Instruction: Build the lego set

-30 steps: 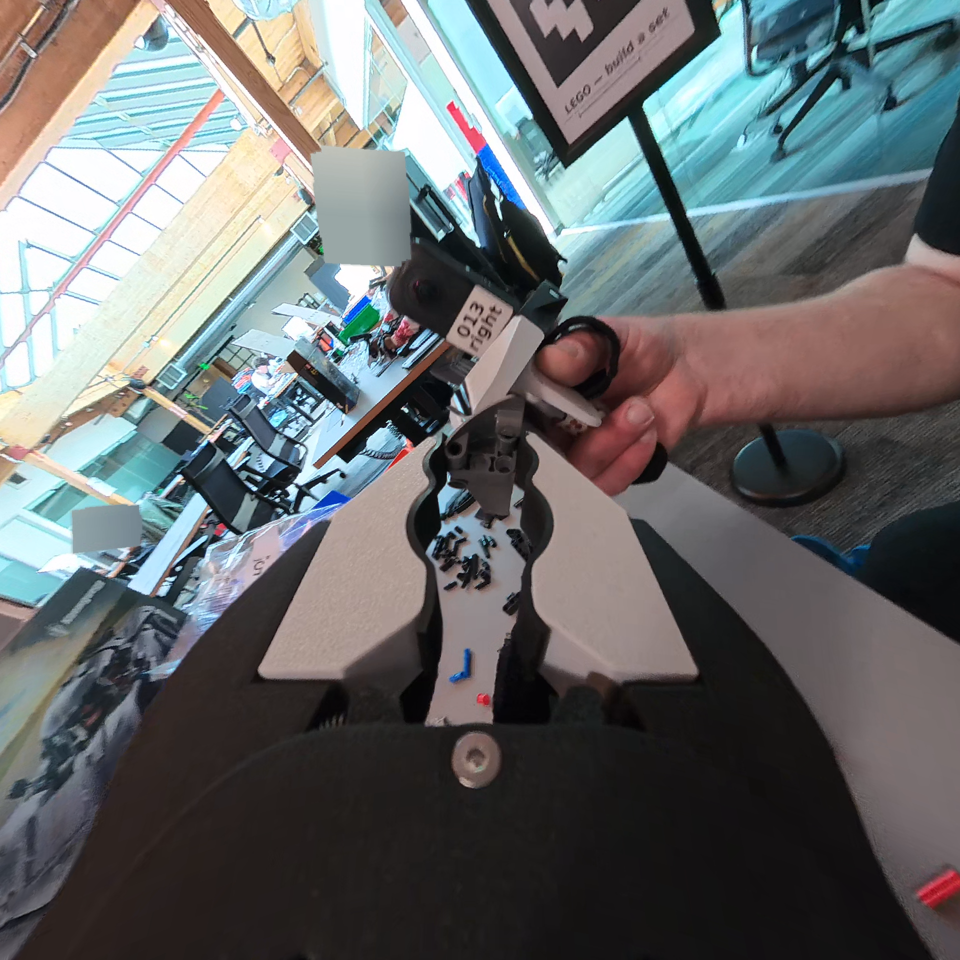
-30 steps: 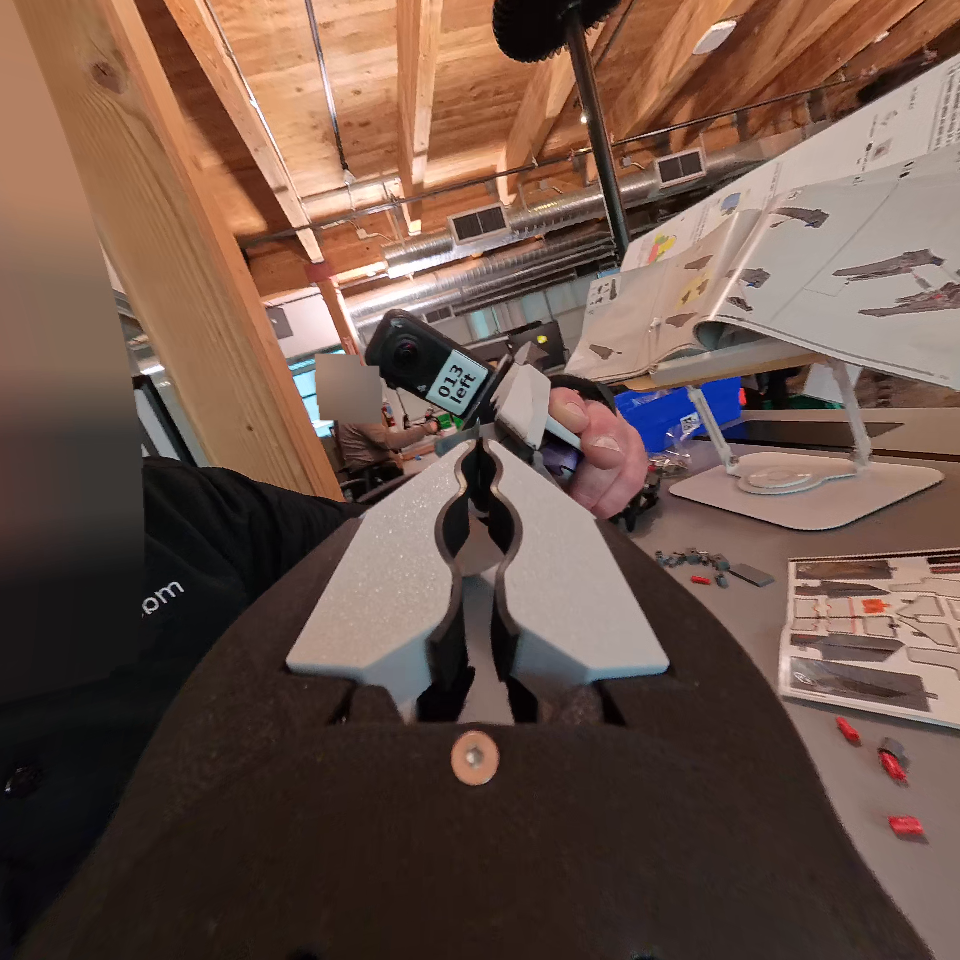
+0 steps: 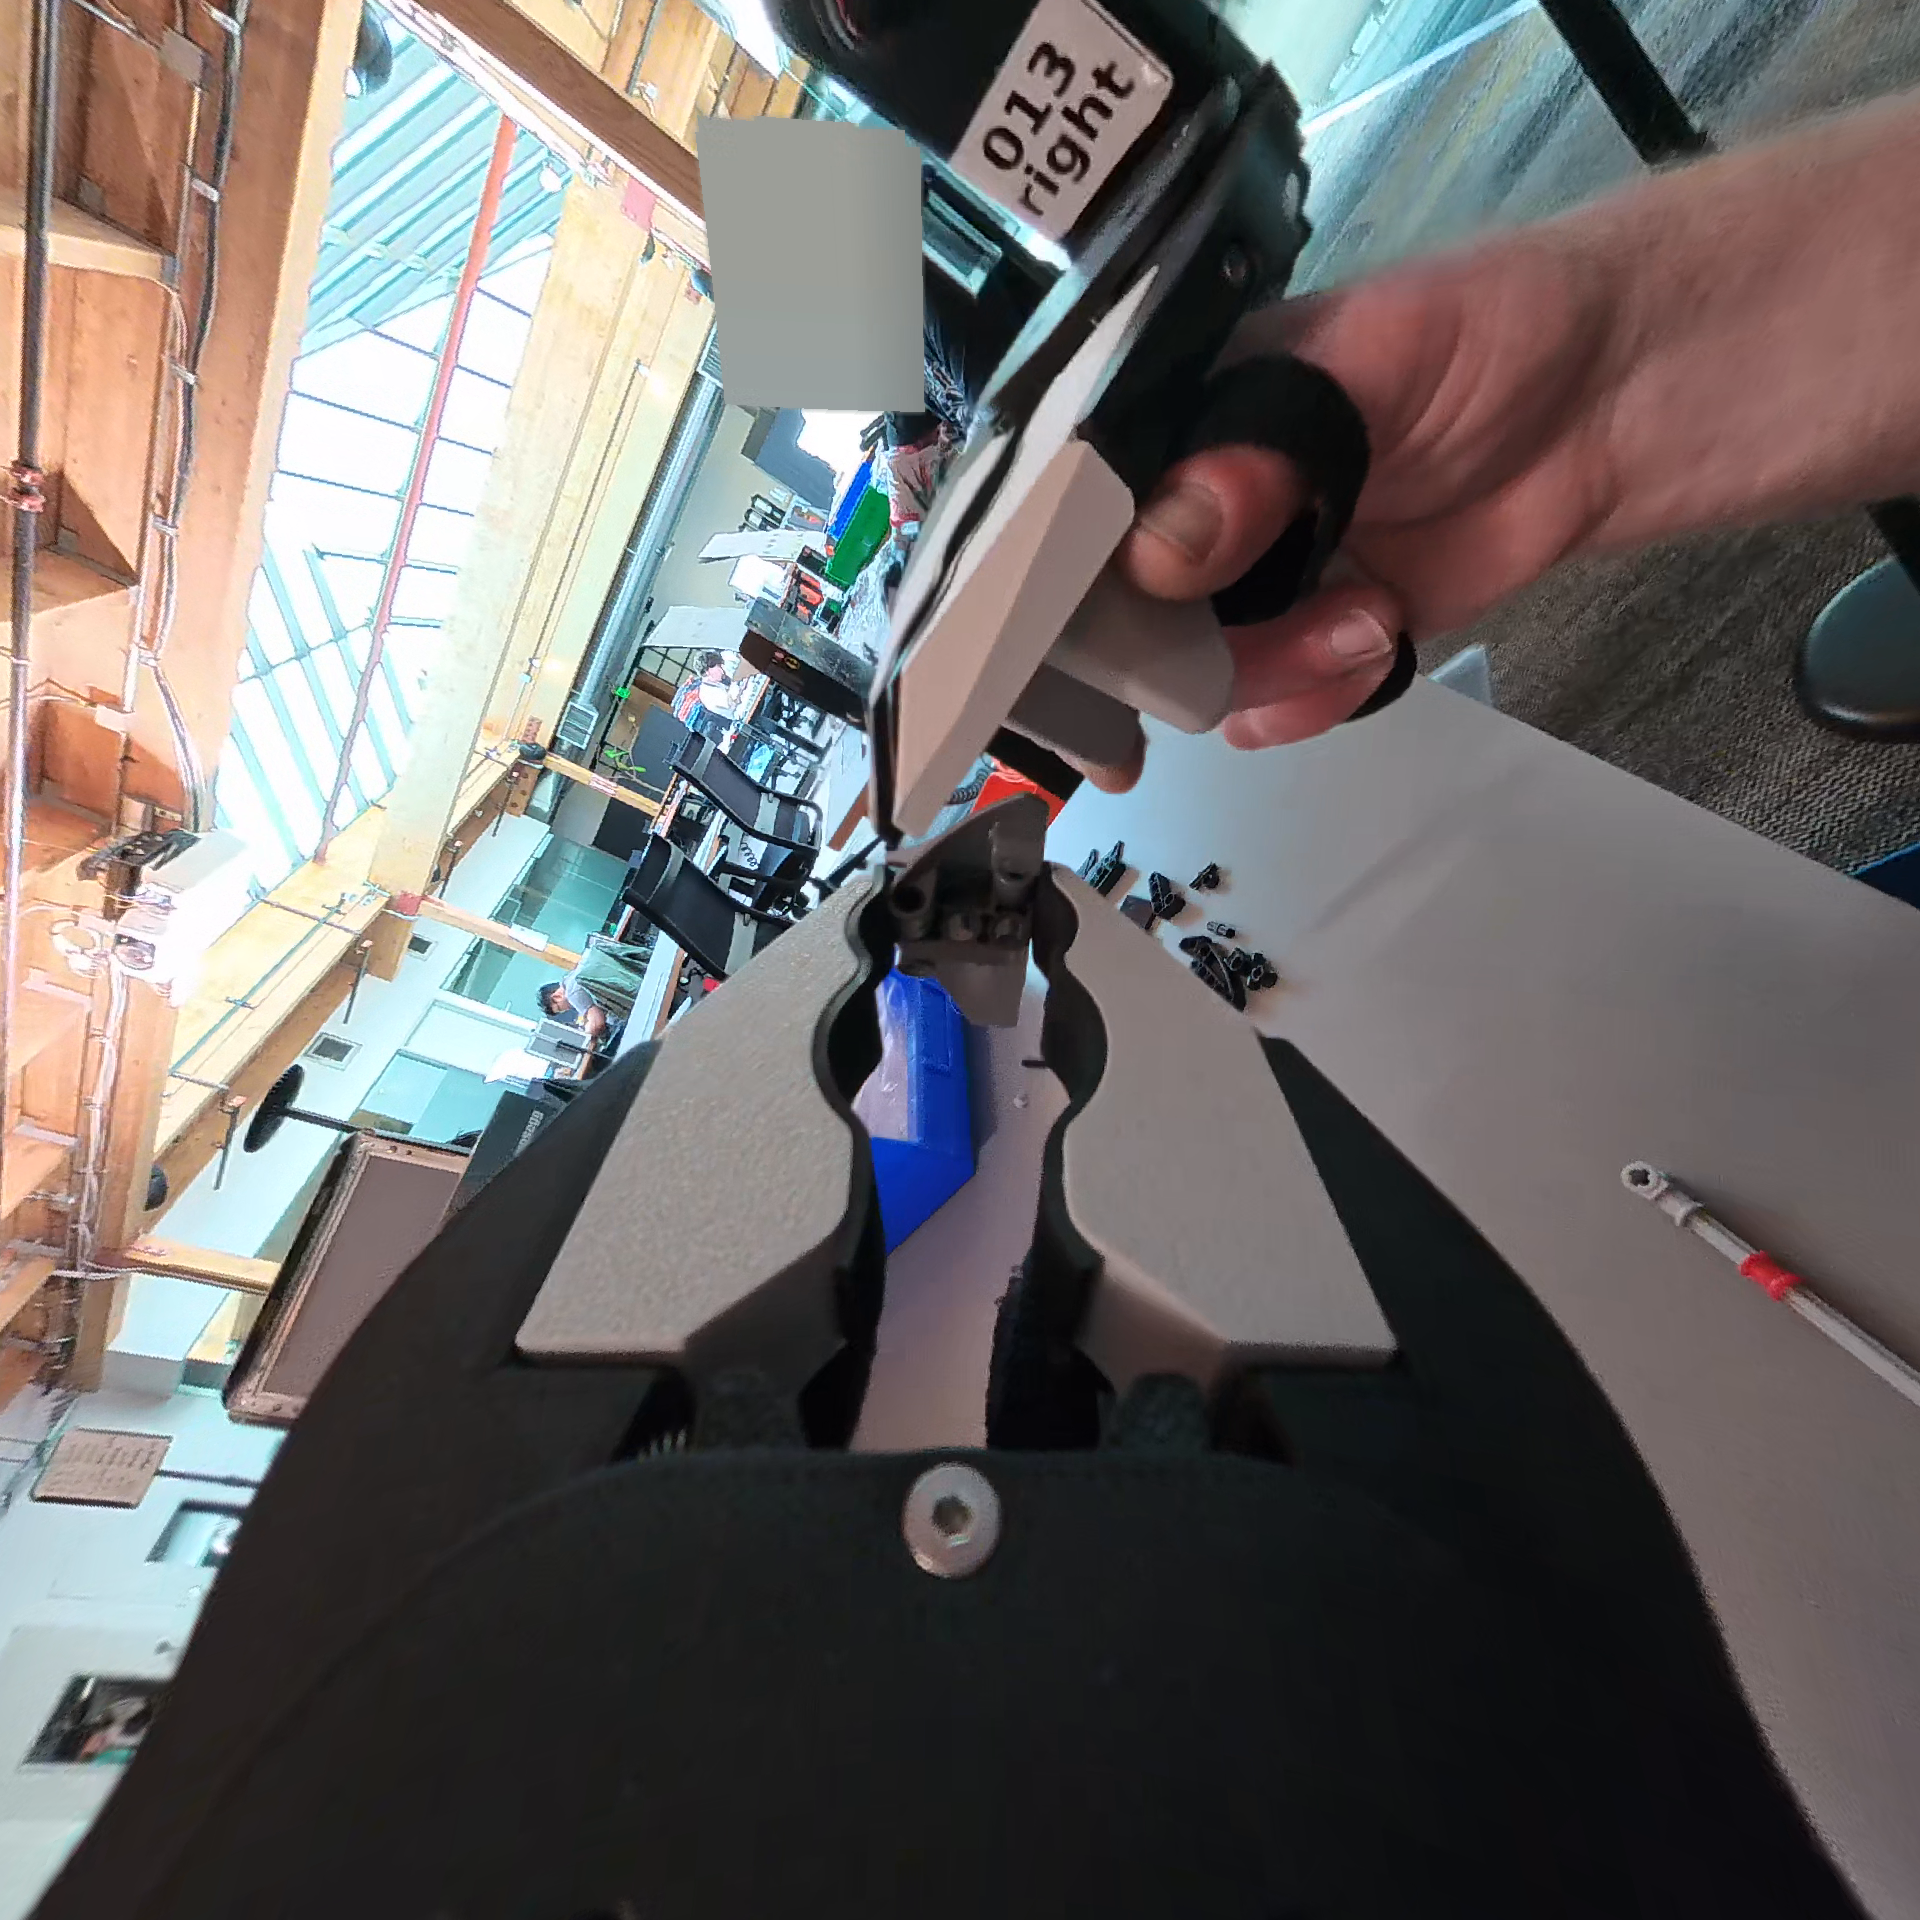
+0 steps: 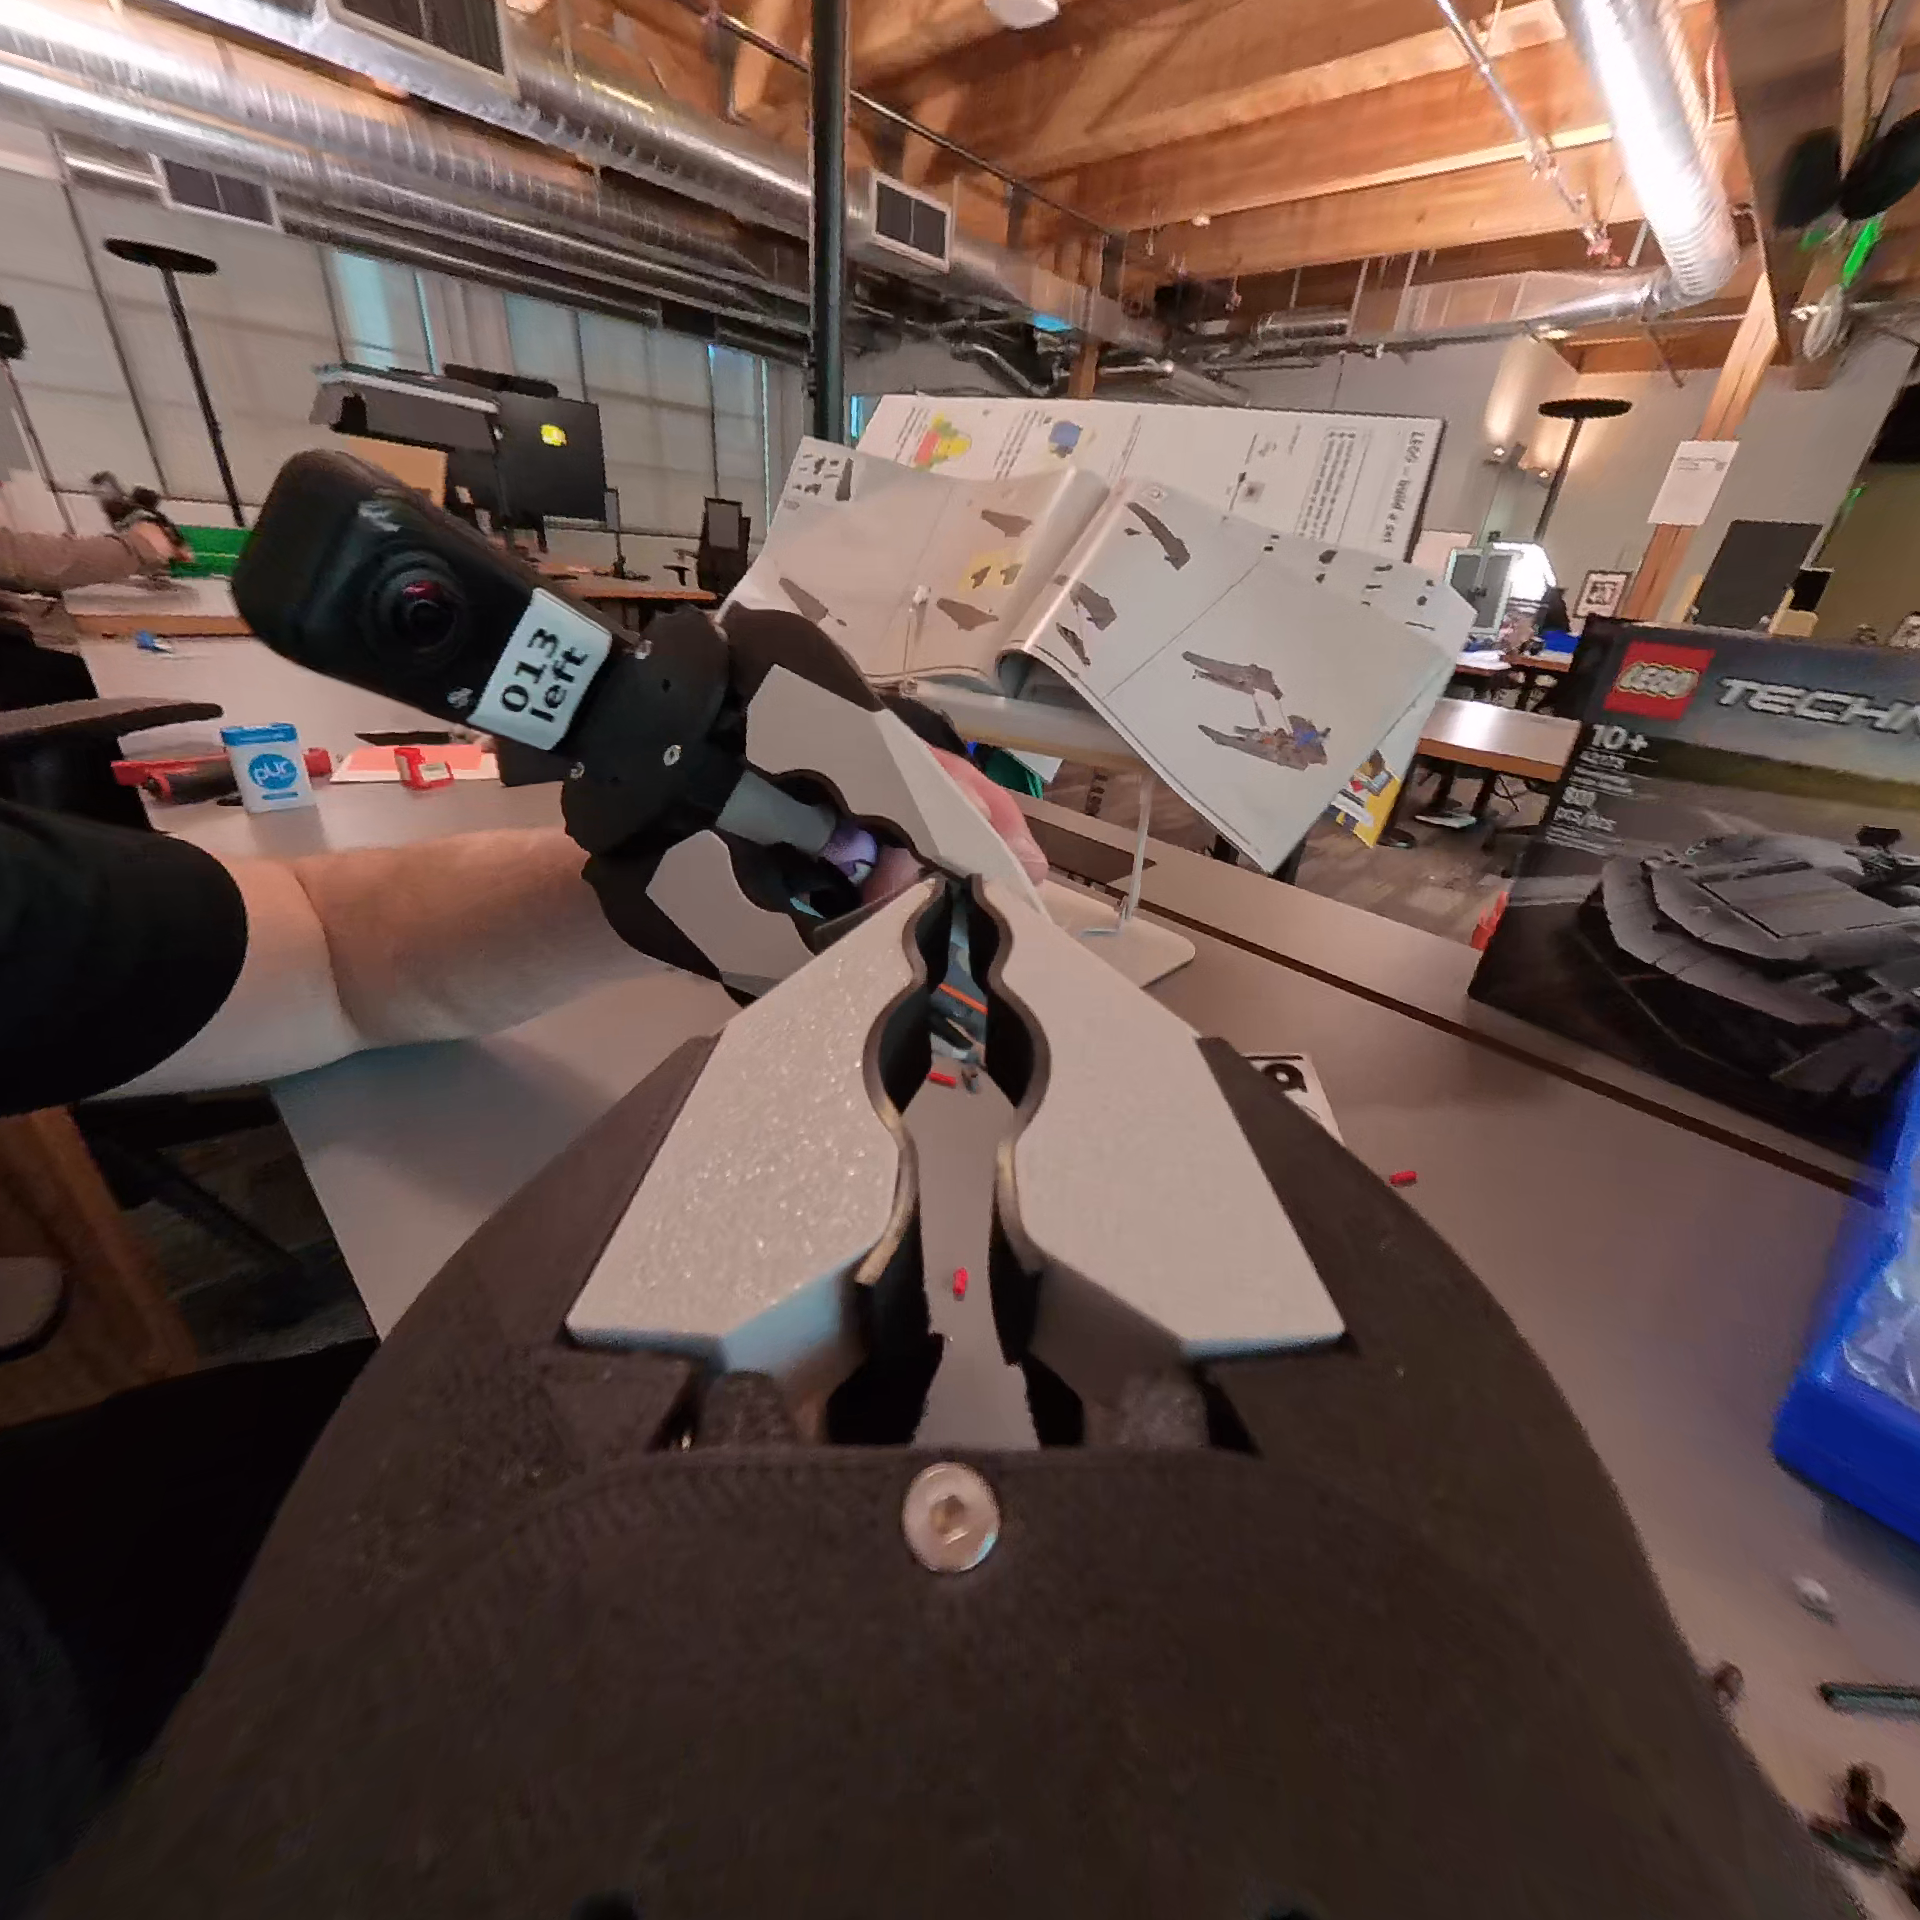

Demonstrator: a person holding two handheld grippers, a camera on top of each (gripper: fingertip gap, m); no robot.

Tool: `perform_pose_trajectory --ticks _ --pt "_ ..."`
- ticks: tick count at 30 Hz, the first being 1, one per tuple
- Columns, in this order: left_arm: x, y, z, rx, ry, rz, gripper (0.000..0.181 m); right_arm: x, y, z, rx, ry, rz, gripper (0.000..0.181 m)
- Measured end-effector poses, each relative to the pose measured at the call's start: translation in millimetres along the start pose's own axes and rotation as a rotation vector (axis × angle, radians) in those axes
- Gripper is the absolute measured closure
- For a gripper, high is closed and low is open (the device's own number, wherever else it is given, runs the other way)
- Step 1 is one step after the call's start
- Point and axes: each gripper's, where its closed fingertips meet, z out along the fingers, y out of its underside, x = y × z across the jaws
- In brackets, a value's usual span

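L gripper [image 3: 961, 909] is pinching a grey lego assembly [image 3: 971, 925] at its fingertips, held up above the table [image 3: 1558, 987]. R gripper [image 4: 951, 899] is meeting it tip to tip; fingers nearly closed, can't tell if gripping anything. Black pins [image 3: 1226, 961] are lying on the table just right of the assembly; manual [image 4: 1122, 613] is standing open behind.

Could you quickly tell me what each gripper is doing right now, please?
Left gripper: shut on a grey lego assembly.
Right gripper: nearly closed; whether it grips anything cannot be told.
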Motion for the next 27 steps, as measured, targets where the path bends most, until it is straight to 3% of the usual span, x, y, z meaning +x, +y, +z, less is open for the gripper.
perform_pose_trajectory --ticks 6,21,27 --pt "0 -2 0 -0.009 -0.002 0.011 0.158 -2 3 4 0.002 -0.019 0.001 0.181" --pt "-1 13 0 -0.149 -0.017 0.144 0.158 4 10 10 -0.233 0.226 -0.430 0.181" --pt "-4 26 -1 -0.311 -0.065 0.365 0.158 8 16 13 -0.312 0.251 -0.386 0.181"
